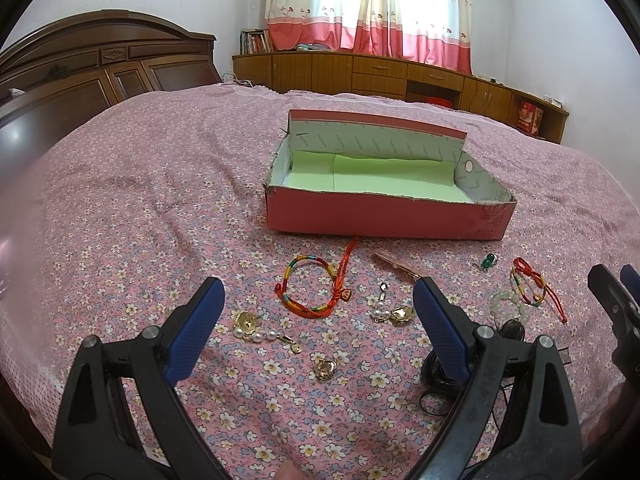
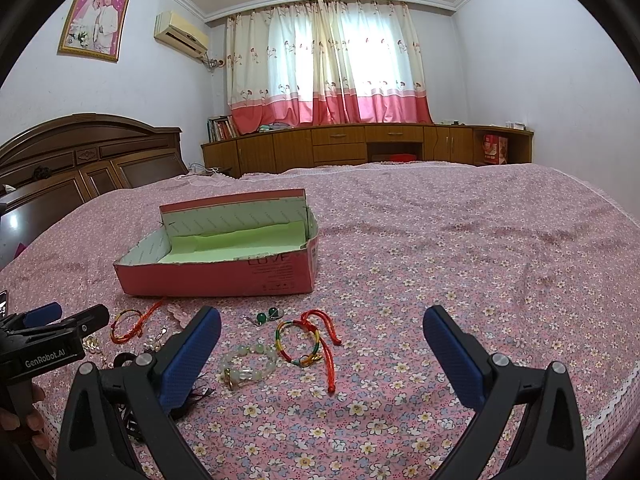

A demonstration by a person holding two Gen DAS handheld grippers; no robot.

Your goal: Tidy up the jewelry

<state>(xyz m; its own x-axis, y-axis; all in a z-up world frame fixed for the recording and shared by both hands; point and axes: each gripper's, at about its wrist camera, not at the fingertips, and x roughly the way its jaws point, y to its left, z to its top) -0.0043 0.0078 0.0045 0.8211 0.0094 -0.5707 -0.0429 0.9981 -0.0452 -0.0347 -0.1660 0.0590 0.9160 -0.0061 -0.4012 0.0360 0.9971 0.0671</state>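
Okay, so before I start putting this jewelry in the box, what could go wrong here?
1. The left tongs are wide open over several small pieces close together; closing on the rainbow bracelet could snag its red cord or pinch the bedspread.
2. The pearl earrings are tiny and may slip from the pads.
3. The box sits on soft bedding, so bumping its wall could shift it.

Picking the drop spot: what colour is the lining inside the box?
Pale green, covering the floor of the pink box. The left wrist view shows it best.
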